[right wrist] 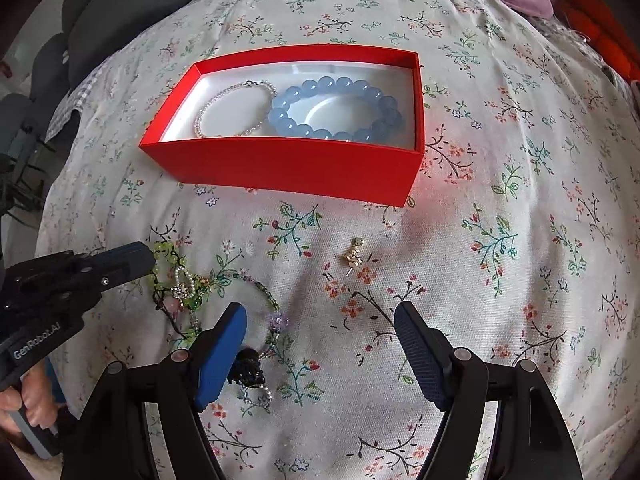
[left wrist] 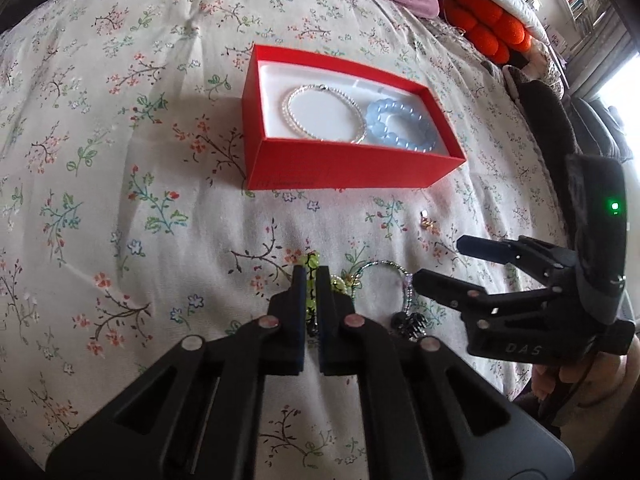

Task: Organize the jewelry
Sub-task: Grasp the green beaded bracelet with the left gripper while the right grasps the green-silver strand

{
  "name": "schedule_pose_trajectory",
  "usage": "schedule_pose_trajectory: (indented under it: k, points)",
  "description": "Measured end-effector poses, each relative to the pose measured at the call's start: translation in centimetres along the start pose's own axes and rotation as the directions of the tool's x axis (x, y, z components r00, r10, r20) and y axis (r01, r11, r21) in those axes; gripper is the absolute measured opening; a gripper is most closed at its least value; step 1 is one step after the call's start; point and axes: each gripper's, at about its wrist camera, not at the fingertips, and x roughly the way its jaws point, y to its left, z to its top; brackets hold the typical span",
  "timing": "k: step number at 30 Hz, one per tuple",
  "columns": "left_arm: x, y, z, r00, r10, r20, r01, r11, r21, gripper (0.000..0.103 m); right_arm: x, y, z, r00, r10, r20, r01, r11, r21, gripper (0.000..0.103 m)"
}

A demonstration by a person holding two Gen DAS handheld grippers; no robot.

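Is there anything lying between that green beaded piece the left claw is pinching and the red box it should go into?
Nothing visible. Only bare floral bedspread lies between the green beaded piece in the left gripper and the open-topped red box. The gold earring sits off to the side.

Left gripper (left wrist: 311, 280) fingers hide most of green bead bracelet (left wrist: 310, 264); beside bracelet, gold charm (right wrist: 353, 255) too small to ID; dark beaded piece (right wrist: 247, 368) partly behind right gripper (right wrist: 320, 328) finger
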Motion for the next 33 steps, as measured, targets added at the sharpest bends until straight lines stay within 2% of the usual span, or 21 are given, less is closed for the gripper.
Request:
schedule_pose_trajectory:
  k: [8,12,15,20,24,28,32,33]
  points:
    - [-3.7,-0.8,0.0,0.997,-0.051,0.064,0.05,0.998,0.031,0.005,1.2,1.9,1.1,1.0,0.022,-0.003,-0.022,1.0,0.004,0.077]
    - [-5.6,-1.4,-0.2,0.992,-0.065,0.104,0.06,0.997,0.053,0.005,1.9,3.0,1.6,1.0,0.028,-0.002,-0.028,1.0,0.0,0.072]
    - [-6.4,-1.6,-0.3,0.991,-0.053,0.12,0.045,0.997,0.064,0.005,2.6,3.6,2.3,1.0,0.028,-0.008,-0.028,1.0,-0.011,0.068]
    - [-6.8,-1.0,-0.5,0.994,-0.017,0.105,0.012,0.999,0.053,0.005,3.6,5.0,2.3,1.0,-0.001,-0.004,0.001,0.999,-0.039,0.056]
    - [-6.6,-0.5,-0.7,0.996,-0.005,0.089,0.002,0.999,0.04,0.005,4.3,5.8,2.5,0.999,-0.034,0.0,0.034,0.998,-0.045,0.05]
    - [-6.1,-0.1,-0.9,0.997,0.007,0.072,-0.009,1.0,0.026,0.005,4.8,7.5,2.0,0.996,-0.086,0.015,0.087,0.989,-0.122,0.04]
    - [-5.8,-0.1,-0.9,0.998,0.022,0.062,-0.024,1.0,0.019,0.005,5.3,9.2,1.7,0.996,-0.083,0.021,0.086,0.981,-0.174,0.012]
    - [-5.7,-0.1,-0.9,0.998,0.024,0.059,-0.025,1.0,0.017,0.005,5.4,9.6,1.7,0.997,-0.08,0.02,0.082,0.98,-0.183,0.009]
